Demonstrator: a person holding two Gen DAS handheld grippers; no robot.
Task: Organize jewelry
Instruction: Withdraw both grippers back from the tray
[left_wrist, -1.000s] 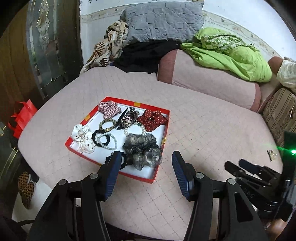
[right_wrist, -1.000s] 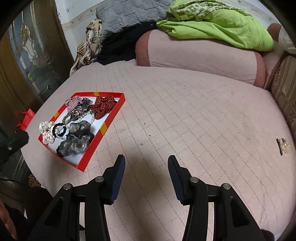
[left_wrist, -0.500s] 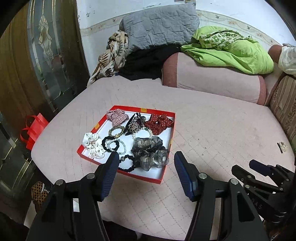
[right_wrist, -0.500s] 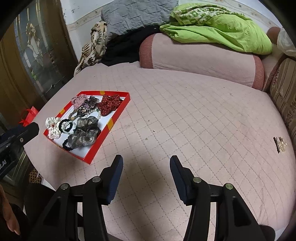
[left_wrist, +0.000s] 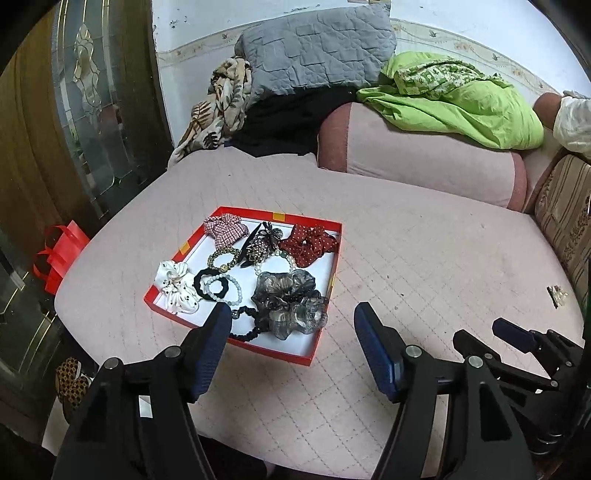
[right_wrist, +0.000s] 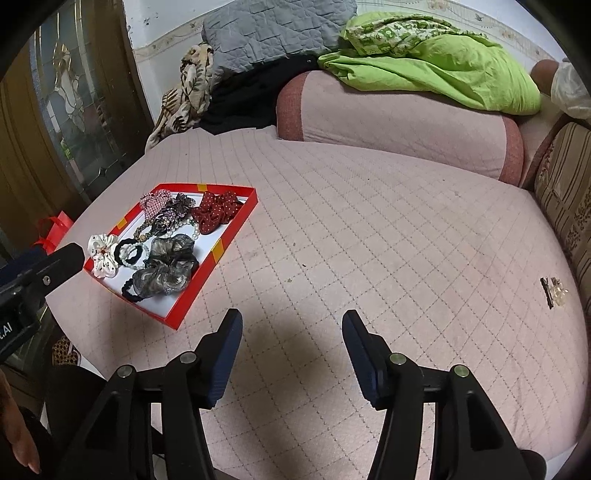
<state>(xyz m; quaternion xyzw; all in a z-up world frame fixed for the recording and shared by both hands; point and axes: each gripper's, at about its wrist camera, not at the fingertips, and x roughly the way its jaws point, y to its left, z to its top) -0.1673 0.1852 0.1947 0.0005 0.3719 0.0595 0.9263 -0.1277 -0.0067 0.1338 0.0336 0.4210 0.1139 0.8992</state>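
Pink quilted bed: red tray of scrunchies at left edge, nearest left gripper; right gripper farther; both empty, jaws opening.

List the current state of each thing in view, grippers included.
Left gripper: jaws opening, nothing between them.
Right gripper: jaws opening, nothing between them.
Shallow red cardboard box: uncovered, flat on the bed.
Sheer grey scrunchie: lying in the box.
Small metal hair clip: loose on the pink quilted bed.
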